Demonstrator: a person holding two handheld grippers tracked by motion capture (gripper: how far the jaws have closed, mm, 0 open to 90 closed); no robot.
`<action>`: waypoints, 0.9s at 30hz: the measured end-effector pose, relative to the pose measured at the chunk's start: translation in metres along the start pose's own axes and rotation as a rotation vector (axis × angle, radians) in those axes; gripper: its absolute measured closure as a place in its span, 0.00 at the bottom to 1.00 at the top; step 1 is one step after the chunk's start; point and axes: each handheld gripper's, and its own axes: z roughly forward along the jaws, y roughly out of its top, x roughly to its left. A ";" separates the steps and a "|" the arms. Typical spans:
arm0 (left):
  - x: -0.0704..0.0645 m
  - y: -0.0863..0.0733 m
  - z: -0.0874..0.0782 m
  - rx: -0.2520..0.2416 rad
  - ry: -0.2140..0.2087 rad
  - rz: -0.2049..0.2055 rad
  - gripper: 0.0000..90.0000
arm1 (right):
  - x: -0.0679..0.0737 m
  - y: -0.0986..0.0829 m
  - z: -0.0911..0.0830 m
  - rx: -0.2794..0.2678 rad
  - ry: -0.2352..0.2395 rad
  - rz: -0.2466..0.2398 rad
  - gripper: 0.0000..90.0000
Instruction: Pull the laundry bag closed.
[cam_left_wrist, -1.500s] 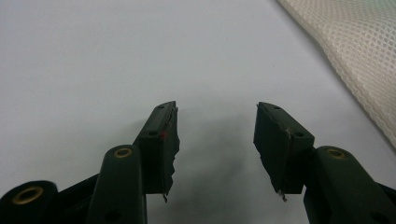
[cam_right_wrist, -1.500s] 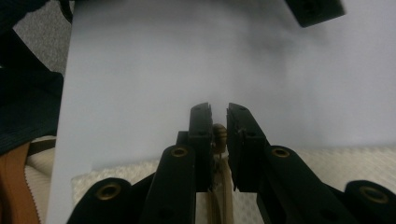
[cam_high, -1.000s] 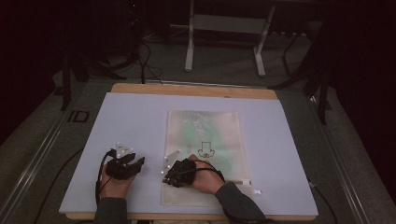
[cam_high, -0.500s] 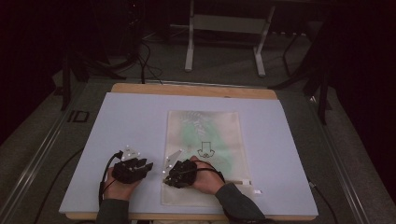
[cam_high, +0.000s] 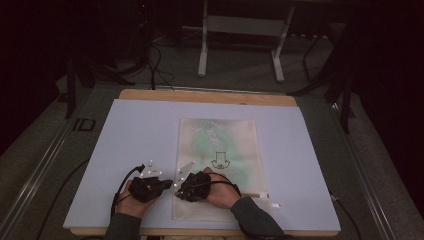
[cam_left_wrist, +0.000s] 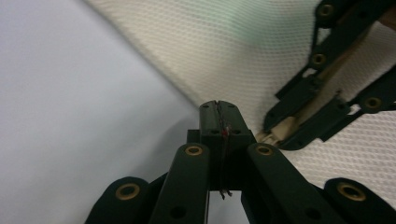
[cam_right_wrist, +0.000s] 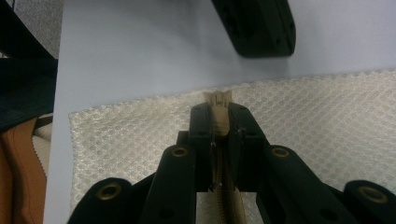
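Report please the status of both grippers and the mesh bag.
Left gripper jaws shut, empty, at the mesh bag edge. Right gripper jaws shut on zipper end. Bag flat on table. Nothing in the way.

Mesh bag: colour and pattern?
Cream-white mesh bag with a fine diamond weave; clearest in the right gripper view.

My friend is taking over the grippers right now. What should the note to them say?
Right gripper: shut on the zipper tape end at the near left corner of the mesh zipper bag.
Left gripper: jaws shut with nothing between them, beside the bag's edge, close to the right gripper.
The bag lies flat on the white table mat, zipper along the near edge; something green shows through the mesh.
Done: the zipper's end is pinned.
Left: probably take the slider's pull with the left gripper and run the zipper. I cannot tell whether it is open or closed now.
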 end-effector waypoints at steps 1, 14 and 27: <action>-0.001 0.001 0.001 0.002 -0.006 0.003 0.99 | 0.000 0.000 0.000 0.002 -0.003 -0.001 0.90; -0.009 0.005 0.011 0.032 -0.028 0.044 0.99 | 0.002 0.000 0.000 0.000 -0.015 -0.008 0.90; -0.004 0.006 0.018 0.079 -0.053 -0.018 1.00 | -0.003 -0.007 0.000 -0.052 0.023 0.032 0.91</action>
